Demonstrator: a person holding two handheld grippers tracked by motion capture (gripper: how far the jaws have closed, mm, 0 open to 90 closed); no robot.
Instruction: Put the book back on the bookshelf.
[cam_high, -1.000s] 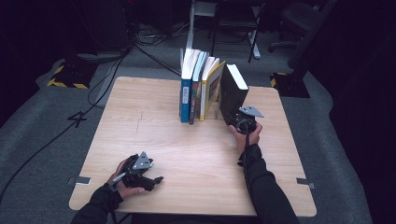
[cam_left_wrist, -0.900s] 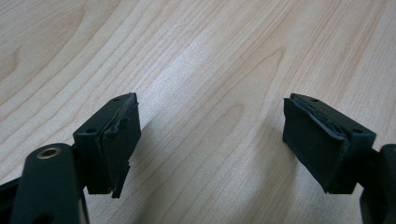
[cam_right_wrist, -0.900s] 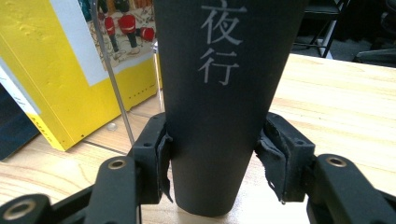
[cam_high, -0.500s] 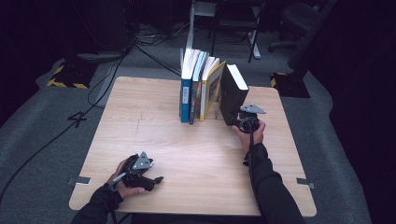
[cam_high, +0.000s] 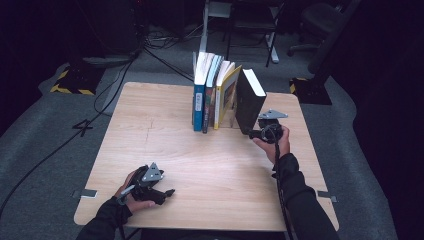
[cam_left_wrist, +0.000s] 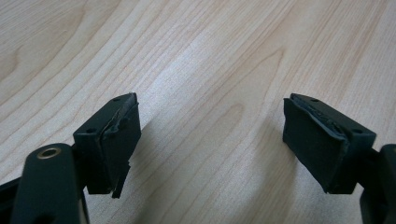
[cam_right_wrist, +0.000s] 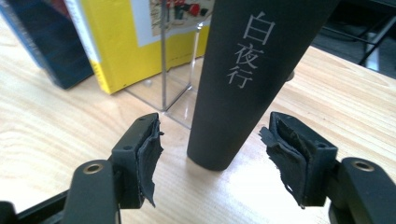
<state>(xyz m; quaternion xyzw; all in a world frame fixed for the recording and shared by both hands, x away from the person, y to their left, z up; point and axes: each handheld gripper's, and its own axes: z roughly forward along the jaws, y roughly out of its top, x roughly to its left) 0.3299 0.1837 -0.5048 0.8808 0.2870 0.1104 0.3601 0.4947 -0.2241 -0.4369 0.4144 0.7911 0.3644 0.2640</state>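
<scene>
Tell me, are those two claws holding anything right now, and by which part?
Nothing is held. The right gripper has just opened off the black book; the left gripper gapes over the table.

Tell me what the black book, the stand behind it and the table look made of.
Black book: probably matte paper or card cover, judging by its dull sheen and printed pale characters.
Stand: seemingly clear acrylic, since it is see-through with glinting edges.
Table: light wood or wood-look laminate, with visible grain and a smooth, faintly glossy surface.
</scene>
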